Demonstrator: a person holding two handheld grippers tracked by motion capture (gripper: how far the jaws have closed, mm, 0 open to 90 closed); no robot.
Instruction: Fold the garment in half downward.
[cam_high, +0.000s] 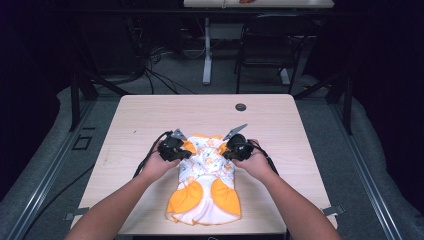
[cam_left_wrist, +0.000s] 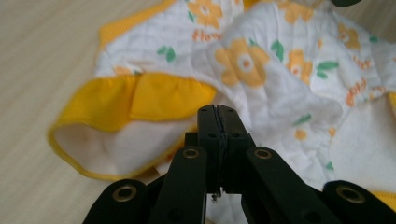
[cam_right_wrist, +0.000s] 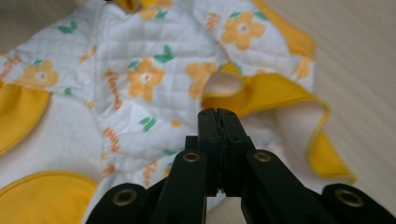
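1. High view: baby garment (cam_high: 205, 182), white with orange flowers and yellow trim, lies on the near middle of the wooden table (cam_high: 150, 115); left gripper (cam_high: 184, 149) and right gripper (cam_high: 226, 149) sit at its upper sides.
2. Gripper views add jaw detail: left gripper (cam_left_wrist: 217, 110) jaws pressed together, over fabric; can't tell if cloth is pinched.
3. Right gripper (cam_right_wrist: 217, 112): same, jaws clenched, grasp unclear.

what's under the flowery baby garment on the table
The garment lies straight on the light wooden table, whose bare top shows all round it. The fabric covers whatever part of the table, or anything else, lies beneath it.
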